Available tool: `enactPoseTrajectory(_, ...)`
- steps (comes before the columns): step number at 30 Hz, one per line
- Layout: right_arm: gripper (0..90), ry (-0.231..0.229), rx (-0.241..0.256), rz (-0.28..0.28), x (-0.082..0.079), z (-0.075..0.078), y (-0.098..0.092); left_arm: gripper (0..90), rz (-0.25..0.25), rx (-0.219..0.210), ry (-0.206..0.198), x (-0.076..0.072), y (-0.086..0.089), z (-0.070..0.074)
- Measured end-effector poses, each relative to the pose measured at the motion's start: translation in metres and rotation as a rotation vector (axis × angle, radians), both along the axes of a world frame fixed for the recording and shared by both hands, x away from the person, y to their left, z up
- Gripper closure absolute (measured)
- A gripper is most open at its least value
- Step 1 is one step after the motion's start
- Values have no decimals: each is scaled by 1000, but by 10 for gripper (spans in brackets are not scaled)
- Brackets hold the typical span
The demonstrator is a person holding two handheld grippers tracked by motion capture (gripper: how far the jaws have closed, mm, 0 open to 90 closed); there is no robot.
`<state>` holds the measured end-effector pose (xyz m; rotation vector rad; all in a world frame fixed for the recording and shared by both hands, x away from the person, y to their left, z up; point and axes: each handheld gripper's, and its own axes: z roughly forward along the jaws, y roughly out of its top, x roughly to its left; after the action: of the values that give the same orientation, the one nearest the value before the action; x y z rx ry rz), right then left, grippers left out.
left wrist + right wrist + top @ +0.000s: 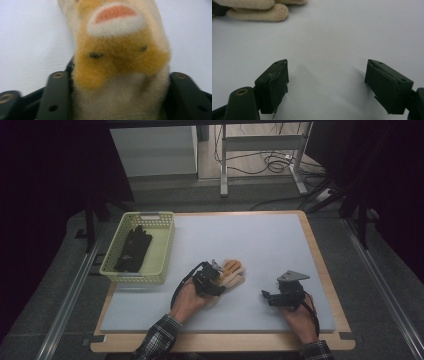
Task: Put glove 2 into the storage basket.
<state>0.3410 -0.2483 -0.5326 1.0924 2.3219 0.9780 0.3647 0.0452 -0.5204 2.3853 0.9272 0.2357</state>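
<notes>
Left hand-held gripper (117, 100) clamped on cream-orange glove (120, 55), right hand-held gripper (325, 85) jaws apart, basket (165, 245) in high view

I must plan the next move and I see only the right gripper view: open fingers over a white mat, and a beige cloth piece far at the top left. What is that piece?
Observer: It is a plush glove with an orange animal face; the left gripper view shows the face up close.
Operator: Is somebody holding it?
Observer: Yes. The left gripper has it between its fingers, one on each side of the glove.
Operator: Is there a place to put it?
Observer: A yellow basket stands at the mat's far left corner, in the high view.
Operator: Is the basket empty?
Observer: No, dark gloves lie inside it.
</notes>
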Motion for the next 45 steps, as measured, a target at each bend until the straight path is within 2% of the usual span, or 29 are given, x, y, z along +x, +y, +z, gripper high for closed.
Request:
enactPoseTrajectory(5,188,0,0,0,0,0,0,555,0,-12,17,2,3,3)
enactPoseTrajectory(9,188,0,0,0,0,0,0,563,28,-16,1,4,10,10)
enactPoseTrajectory(15,188,0,0,0,0,0,0,562,67,-49,-15,9,27,30)
enactPoseTrajectory(27,188,1,1,-1,0,0,0,561,153,-46,-59,22,62,74)
enactPoseTrajectory(34,188,0,0,0,0,0,0,561,226,-41,-84,31,92,96)
enactPoseTrajectory(45,188,-1,3,-1,0,0,0,561,379,-35,-114,44,151,114)
